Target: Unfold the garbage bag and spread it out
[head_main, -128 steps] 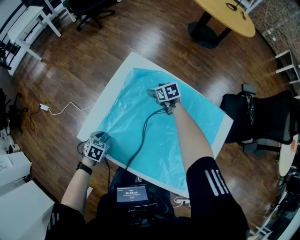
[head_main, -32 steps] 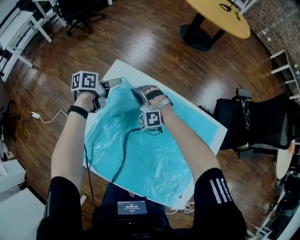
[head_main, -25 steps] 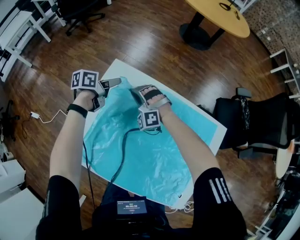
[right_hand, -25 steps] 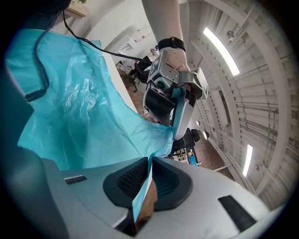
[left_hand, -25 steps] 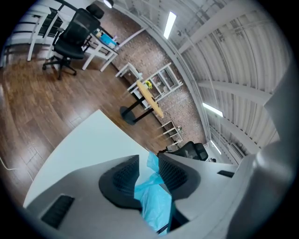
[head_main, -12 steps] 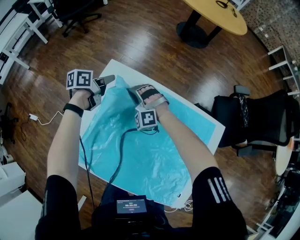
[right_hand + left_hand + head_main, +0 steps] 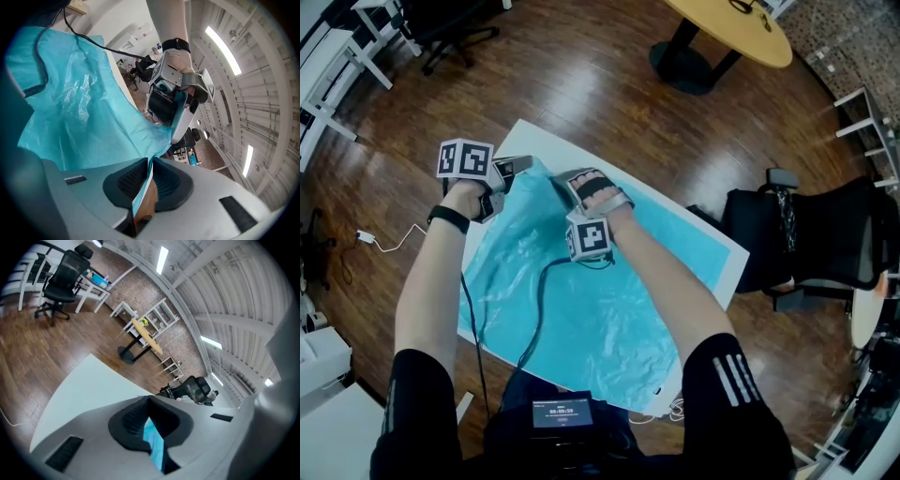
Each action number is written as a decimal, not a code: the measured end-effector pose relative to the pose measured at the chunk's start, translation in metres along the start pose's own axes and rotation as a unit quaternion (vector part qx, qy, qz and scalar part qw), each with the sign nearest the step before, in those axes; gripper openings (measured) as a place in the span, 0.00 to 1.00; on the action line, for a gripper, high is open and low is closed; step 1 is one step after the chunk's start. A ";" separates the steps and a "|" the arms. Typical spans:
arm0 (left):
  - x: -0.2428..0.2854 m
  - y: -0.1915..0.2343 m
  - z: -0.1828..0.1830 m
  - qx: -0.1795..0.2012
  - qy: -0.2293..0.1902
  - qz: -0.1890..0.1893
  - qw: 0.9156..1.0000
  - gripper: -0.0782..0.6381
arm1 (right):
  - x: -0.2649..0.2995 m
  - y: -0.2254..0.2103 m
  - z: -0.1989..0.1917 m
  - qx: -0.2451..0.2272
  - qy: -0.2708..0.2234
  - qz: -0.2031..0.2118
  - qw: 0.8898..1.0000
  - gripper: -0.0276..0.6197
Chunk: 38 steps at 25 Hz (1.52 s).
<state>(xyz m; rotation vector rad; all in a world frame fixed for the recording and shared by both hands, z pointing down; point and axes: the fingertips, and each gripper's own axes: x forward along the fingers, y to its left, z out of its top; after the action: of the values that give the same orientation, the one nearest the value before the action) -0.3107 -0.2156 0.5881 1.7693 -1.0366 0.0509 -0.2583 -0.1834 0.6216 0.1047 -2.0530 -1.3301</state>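
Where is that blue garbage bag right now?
Centre of the head view: the garbage bag lies over the white table, its far edge pinched by the left gripper and the right gripper.

The room is evenly bright. In my head view the wooden floor carries pale streaks of glare, and the blue bag shines in crinkled patches; shadows are faint and soft-edged. Long ceiling lamps burn white, nearly blown out, in both gripper views. Those two views bulge like a fishbowl, straight lines bent, corners gone black. Close to the lens my left tongs and right tongs look soft and out of focus; farther things stay sharper.
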 end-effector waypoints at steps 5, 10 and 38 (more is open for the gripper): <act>0.003 0.004 0.012 0.124 -0.006 0.063 0.990 0.11 | -0.005 -0.009 0.000 0.112 -0.014 0.017 0.993 0.26; 0.007 0.017 0.017 0.265 0.001 0.132 0.955 0.11 | -0.010 -0.025 -0.015 0.311 -0.023 0.051 0.949 0.27; 0.039 0.086 0.010 0.422 0.035 0.289 0.858 0.17 | 0.071 0.037 -0.038 0.481 0.075 0.270 0.831 0.42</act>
<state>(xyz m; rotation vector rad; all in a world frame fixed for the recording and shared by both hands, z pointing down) -0.3475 -0.2551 0.6664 2.0964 -1.6073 1.0849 -0.2805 -0.2250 0.6968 0.0537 -2.1812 0.1227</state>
